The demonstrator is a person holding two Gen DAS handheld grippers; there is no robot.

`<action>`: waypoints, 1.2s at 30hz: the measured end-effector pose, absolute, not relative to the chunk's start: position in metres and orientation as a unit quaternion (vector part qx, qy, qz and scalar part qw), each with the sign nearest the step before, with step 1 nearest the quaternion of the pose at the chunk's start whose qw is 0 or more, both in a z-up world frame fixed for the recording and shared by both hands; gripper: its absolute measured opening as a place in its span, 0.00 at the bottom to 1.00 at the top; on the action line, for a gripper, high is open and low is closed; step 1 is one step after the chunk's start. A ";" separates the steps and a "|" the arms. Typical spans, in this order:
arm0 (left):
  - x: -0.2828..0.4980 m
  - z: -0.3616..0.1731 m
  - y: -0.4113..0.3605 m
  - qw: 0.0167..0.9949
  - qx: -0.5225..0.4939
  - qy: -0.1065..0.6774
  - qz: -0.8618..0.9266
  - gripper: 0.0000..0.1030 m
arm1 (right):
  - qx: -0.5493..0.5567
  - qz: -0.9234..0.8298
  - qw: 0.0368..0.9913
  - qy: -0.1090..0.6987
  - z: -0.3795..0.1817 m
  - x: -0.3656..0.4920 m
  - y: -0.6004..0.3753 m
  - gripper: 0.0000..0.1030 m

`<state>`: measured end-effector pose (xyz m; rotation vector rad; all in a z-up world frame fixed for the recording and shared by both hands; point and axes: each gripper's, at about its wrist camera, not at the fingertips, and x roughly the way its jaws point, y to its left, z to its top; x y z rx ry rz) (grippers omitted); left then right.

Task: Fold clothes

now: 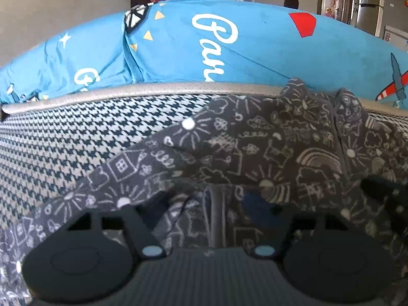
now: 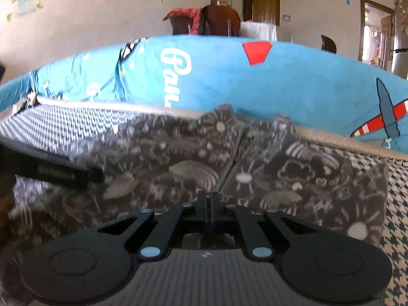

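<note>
A dark grey garment [image 1: 267,137] printed with white doodles lies crumpled on the houndstooth surface [image 1: 63,148]. In the left wrist view a raised fold of it drapes over my left gripper [image 1: 216,204]. Its linkage arms are spread wide and its fingertips are hidden under the cloth. In the right wrist view the garment [image 2: 306,178] rises like a wall in front of my right gripper [image 2: 207,196]. Those fingers are pressed together, with their tips at a seam in the cloth. A black bar, part of the left gripper [image 2: 56,170], shows at the left edge.
A blue cushion [image 1: 255,51] with white lettering and a plane print lies behind the surface's pale piped edge [image 1: 153,88]. Beyond it are chairs [image 2: 219,20], a white-covered table [image 2: 257,29], doorways and a pale wall. Bare houndstooth shows left [image 1: 38,165] and right [image 2: 397,229] of the garment.
</note>
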<state>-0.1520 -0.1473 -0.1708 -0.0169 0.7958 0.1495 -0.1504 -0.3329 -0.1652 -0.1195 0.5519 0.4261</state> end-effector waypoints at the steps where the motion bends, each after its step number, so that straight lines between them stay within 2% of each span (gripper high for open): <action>1: -0.153 -0.170 -0.147 0.921 -0.007 0.383 0.076 0.52 | -0.054 0.209 0.940 0.264 -0.161 -0.150 -0.332 0.05; 3: -0.155 -0.165 -0.145 0.925 -0.008 0.371 0.084 0.48 | -0.046 0.209 0.945 0.247 -0.154 -0.150 -0.330 0.05; 7: -0.161 -0.151 -0.144 0.937 0.006 0.329 0.120 0.48 | -0.033 0.236 0.946 0.221 -0.144 -0.153 -0.323 0.05; 9: -0.164 -0.145 -0.144 0.941 0.019 0.306 0.141 0.48 | -0.037 0.251 0.936 0.245 -0.150 -0.149 -0.318 0.06; 12: -0.163 -0.145 -0.143 0.940 0.017 0.311 0.136 0.50 | -0.044 0.245 0.924 0.291 -0.164 -0.142 -0.315 0.06; 14: -0.163 -0.148 -0.144 0.939 0.011 0.321 0.122 0.51 | -0.032 0.246 0.925 0.287 -0.158 -0.142 -0.320 0.09; 19: -0.170 -0.149 -0.155 0.944 0.026 0.313 0.100 0.64 | -0.013 0.237 0.935 0.265 -0.139 -0.147 -0.343 0.14; 22: -0.173 -0.152 -0.161 0.944 0.034 0.316 0.094 0.64 | -0.004 0.207 0.945 0.253 -0.129 -0.147 -0.366 0.15; 24: -0.171 -0.155 -0.162 0.942 0.035 0.321 0.094 0.64 | 0.003 0.174 0.952 0.253 -0.126 -0.144 -0.385 0.21; 29: -0.170 -0.159 -0.163 0.938 0.034 0.330 0.097 0.64 | 0.038 0.103 0.958 0.265 -0.128 -0.135 -0.430 0.21; 31: -0.170 -0.160 -0.163 0.938 0.035 0.331 0.096 0.64 | 0.051 0.085 0.958 0.270 -0.131 -0.132 -0.446 0.25; 33: -0.170 -0.161 -0.165 0.938 0.037 0.332 0.095 0.64 | 0.072 0.079 0.954 0.281 -0.136 -0.127 -0.459 0.36; 36: -0.170 -0.162 -0.166 0.937 0.038 0.334 0.095 0.68 | 0.106 0.076 0.946 0.298 -0.145 -0.119 -0.477 0.43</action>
